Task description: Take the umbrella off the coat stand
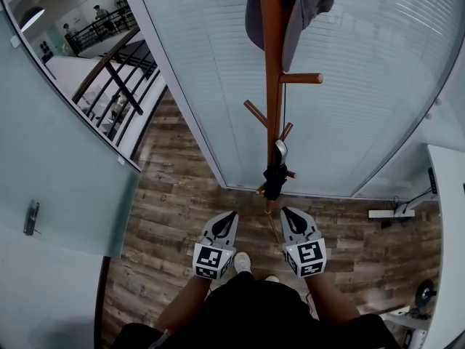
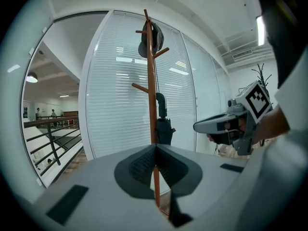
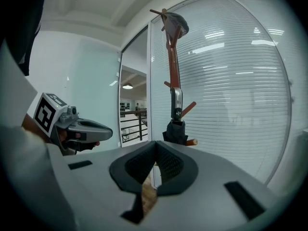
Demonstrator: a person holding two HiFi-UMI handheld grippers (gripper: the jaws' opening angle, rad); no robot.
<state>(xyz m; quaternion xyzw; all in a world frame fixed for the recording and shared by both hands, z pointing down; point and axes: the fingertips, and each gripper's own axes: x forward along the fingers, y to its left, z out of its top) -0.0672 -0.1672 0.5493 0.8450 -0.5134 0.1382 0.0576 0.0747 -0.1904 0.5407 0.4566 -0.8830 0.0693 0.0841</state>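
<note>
A wooden coat stand [image 1: 272,86] rises in front of a blind-covered glass wall. A folded black umbrella [image 1: 275,179] with a silvery handle hangs from a low peg on it. It also shows in the left gripper view [image 2: 163,129] and the right gripper view [image 3: 176,129]. A grey cap [image 1: 309,6] hangs at the top of the stand. My left gripper [image 1: 229,217] and right gripper [image 1: 288,213] are held side by side short of the stand, apart from the umbrella. Both are shut with nothing between the jaws [image 2: 155,146] [image 3: 155,142].
The glass wall with blinds [image 1: 349,86] stands right behind the stand. A frosted glass door [image 1: 51,166] is at the left, with a stair railing [image 1: 116,78] beyond it. A white desk [image 1: 447,217] and cables sit at the right. The floor is wood planks [image 1: 167,209].
</note>
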